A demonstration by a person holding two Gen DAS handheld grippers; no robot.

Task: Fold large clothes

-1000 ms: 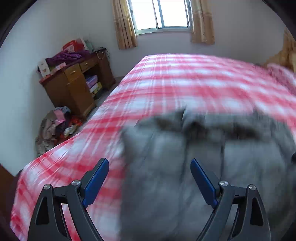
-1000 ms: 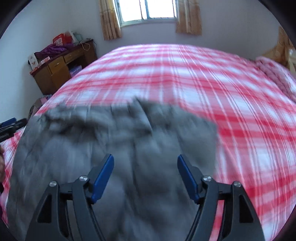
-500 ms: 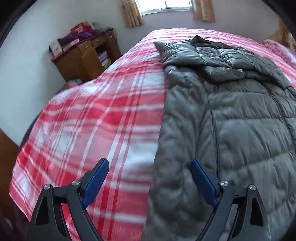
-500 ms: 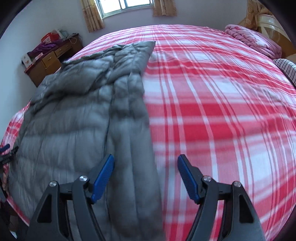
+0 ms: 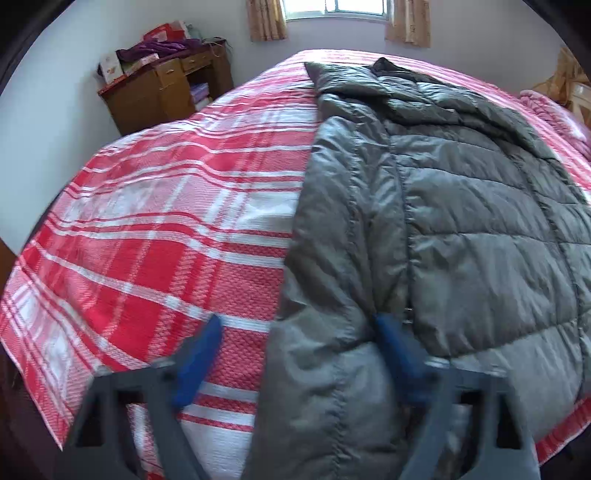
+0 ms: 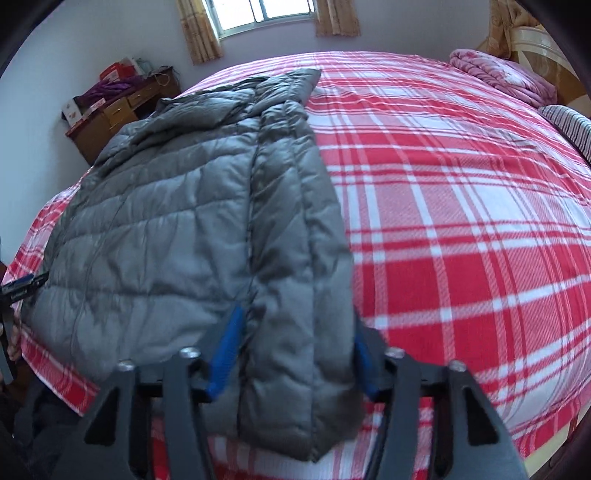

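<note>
A grey quilted puffer jacket (image 5: 461, 229) lies flat on the red plaid bedspread (image 5: 155, 236), collar toward the window and hem at the near bed edge. My left gripper (image 5: 295, 350) straddles its left sleeve near the cuff. The jaws are closing: the right pad touches the fold beside the sleeve, while the left pad is still over bare sheet. My right gripper (image 6: 295, 358) is over the right sleeve of the jacket (image 6: 166, 229). Its jaws are also closing, and the puffy sleeve fills the gap with both pads against it. The left gripper's tip (image 6: 22, 286) shows at the jacket's far side.
A wooden desk (image 5: 166, 88) piled with boxes and clothes stands by the wall at the back left, under a curtained window (image 6: 258, 14). A folded pink quilt (image 6: 506, 77) and a striped pillow (image 6: 569, 125) lie at the bed's far right. The near bed edge runs just below both grippers.
Both grippers have drawn back along the jacket toward its near end and sunk closer to the bed. Their jaws have narrowed around the sleeves. The jacket, blurred a second ago, now lies still.
</note>
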